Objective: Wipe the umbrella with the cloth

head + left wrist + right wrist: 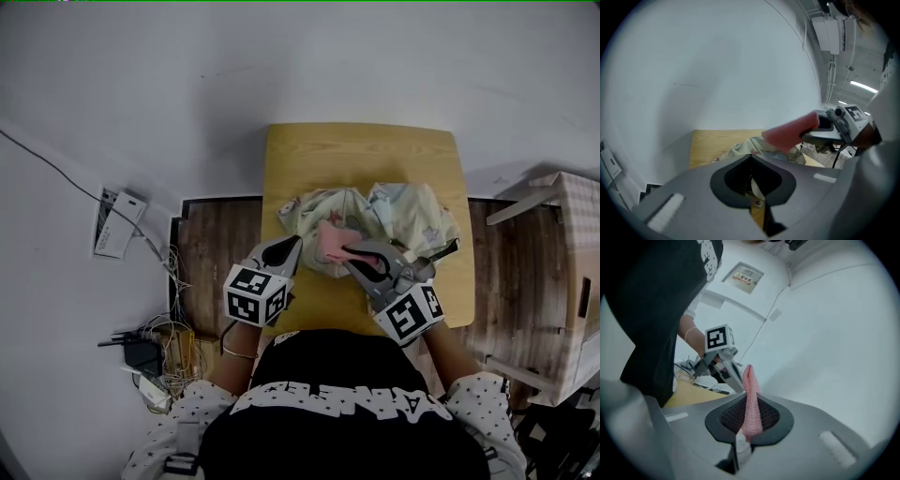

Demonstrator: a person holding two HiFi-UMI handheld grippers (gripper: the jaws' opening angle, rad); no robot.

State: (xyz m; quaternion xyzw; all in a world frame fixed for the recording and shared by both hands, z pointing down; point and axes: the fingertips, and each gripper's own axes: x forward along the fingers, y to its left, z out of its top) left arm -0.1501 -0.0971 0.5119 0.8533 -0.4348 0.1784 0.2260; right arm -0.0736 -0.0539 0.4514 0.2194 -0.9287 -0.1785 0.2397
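The umbrella [394, 214], pale patterned fabric, lies crumpled on the far half of the small wooden table [309, 155]. My right gripper [349, 251] is shut on a pink cloth [330, 242] and holds it raised over the umbrella's near side. In the right gripper view the cloth [751, 404] stands up out of the closed jaws. My left gripper [296, 246] sits at the umbrella's left edge. Its jaws are closed, with a thin pale sliver of the fabric [756, 188] between them. In the left gripper view the cloth [792, 133] hangs above the umbrella [740, 151].
A white wall rises just behind the table. A light wooden frame [562, 281] stands on the floor to the right. Cables and a power strip [155, 361] lie on the floor to the left, beside a white box [117, 225] on the wall.
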